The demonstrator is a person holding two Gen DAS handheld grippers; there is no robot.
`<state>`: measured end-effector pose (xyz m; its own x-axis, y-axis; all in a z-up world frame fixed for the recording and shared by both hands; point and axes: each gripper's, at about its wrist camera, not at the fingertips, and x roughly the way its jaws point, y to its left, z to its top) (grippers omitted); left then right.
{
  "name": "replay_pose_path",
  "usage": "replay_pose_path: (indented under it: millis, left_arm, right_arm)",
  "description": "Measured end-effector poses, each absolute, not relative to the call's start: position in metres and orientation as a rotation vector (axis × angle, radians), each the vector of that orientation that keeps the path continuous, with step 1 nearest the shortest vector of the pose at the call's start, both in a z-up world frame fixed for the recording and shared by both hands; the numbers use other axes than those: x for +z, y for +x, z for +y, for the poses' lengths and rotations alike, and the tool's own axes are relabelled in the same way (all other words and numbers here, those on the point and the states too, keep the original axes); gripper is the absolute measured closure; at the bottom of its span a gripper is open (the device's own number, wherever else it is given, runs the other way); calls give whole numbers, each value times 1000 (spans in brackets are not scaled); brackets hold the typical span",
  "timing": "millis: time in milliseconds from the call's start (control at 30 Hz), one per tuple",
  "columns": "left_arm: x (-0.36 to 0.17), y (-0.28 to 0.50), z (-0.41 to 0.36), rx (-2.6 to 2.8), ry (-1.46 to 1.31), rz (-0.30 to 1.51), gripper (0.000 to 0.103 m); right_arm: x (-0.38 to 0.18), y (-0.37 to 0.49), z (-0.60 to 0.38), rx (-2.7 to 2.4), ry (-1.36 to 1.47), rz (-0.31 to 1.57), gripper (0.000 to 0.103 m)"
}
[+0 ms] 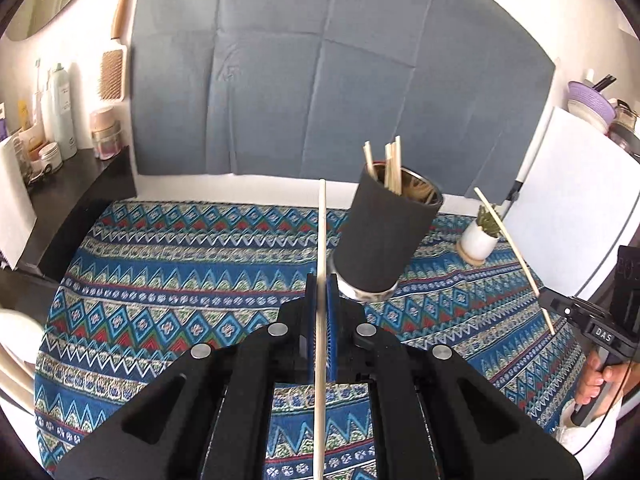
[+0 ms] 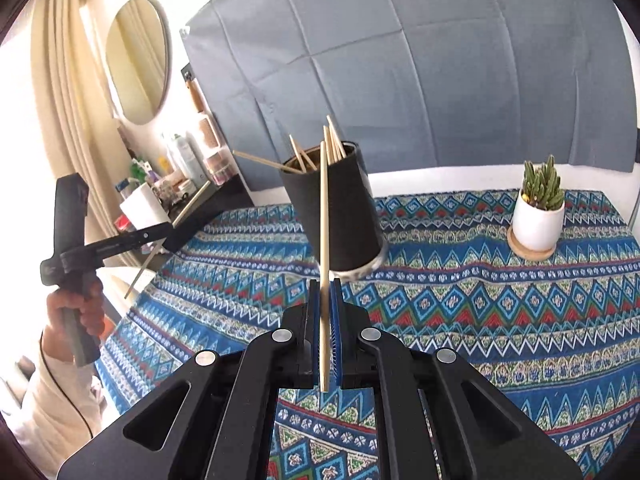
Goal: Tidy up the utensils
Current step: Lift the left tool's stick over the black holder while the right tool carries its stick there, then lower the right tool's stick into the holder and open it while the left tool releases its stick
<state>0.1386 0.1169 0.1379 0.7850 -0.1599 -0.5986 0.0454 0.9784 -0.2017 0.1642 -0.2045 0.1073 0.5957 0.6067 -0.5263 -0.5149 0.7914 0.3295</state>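
Clamping one chopstick each, both hand-held grippers face one black holder with several chopsticks.

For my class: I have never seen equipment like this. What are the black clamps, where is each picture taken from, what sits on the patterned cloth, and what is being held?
A person holds two hand-operated clamps, one per hand, each with a wide-angle camera looking along its fingers. One picture is taken from the left gripper, the other from the right gripper; each also shows the other clamp at its edge. Both are shut, each on one wooden chopstick: the left chopstick and the right chopstick. On the patterned tablecloth stand a dark cup already holding several chopsticks, and a small potted cactus on a wooden coaster.
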Motion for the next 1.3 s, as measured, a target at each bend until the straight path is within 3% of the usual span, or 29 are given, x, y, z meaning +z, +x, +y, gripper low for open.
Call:
replay_pose_path:
  millis: [300, 667, 1000, 1300]
  left_arm:
    - [170, 174, 90, -201, -205, 575, 98]
    - [157, 243, 89, -278, -345, 451, 98]
    - [161, 287, 79, -349, -383, 272, 98]
    - [133, 310, 80, -315, -445, 114, 98]
  right_arm:
    - [142, 205, -198, 688, 190, 591, 98]
    - [159, 264, -162, 775, 163, 546, 98]
    - [142, 307, -146, 817, 266, 428, 98]
    - [110, 325, -136, 726, 301, 278, 98]
